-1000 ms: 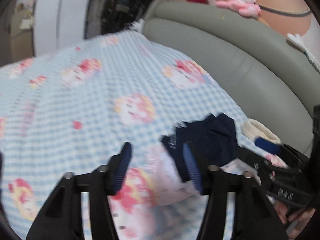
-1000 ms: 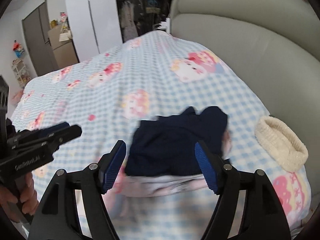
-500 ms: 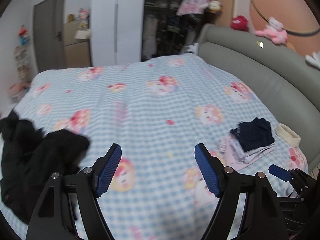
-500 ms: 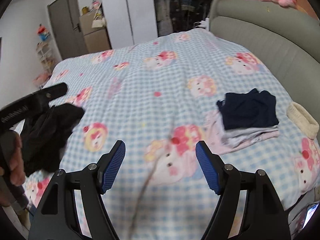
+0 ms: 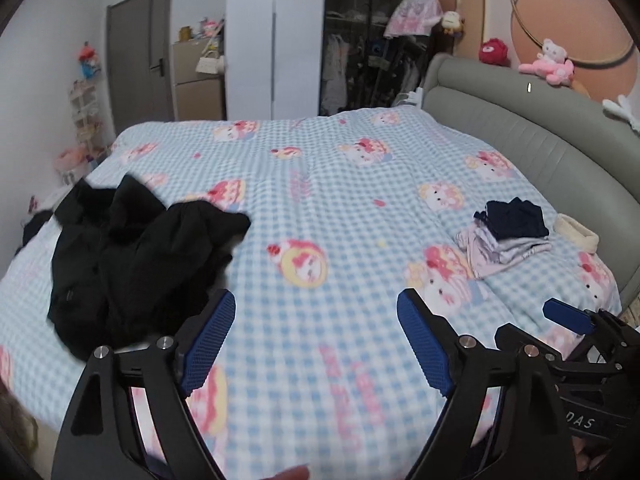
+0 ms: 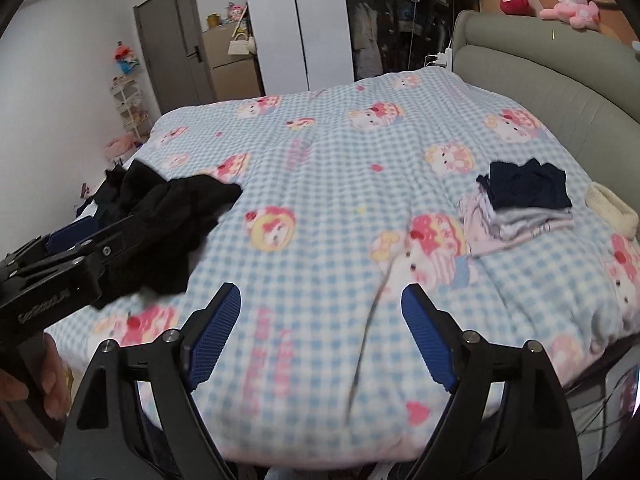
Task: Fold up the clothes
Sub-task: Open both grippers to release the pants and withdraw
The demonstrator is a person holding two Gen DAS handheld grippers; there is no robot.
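Observation:
A heap of unfolded black clothes [image 5: 132,256] [image 6: 168,220] lies on the left of the bed. A folded stack [image 5: 508,236] [image 6: 520,204], dark navy on top of pale lilac and grey pieces, rests on the right near the headboard. My left gripper [image 5: 316,340] hovers over the blue checked bedspread [image 5: 340,200] [image 6: 340,184] beside the black heap, jaws opening, nothing between them. My right gripper [image 6: 320,332] hangs over the near edge of the bed, jaws opening too and empty. In the right wrist view the left gripper [image 6: 72,256] shows at the left, in front of the black heap.
A cream knitted band [image 5: 576,232] [image 6: 612,208] lies by the grey padded headboard [image 5: 540,120]. Wardrobe [image 5: 368,36], door [image 5: 140,60] and shelves stand beyond the far side of the bed. Plush toys [image 5: 548,64] sit above the headboard.
Both grippers pulled back from the folded stack and swung left; the view widened to the whole bed and the black heap came into sight. Both pairs of jaws spread wider.

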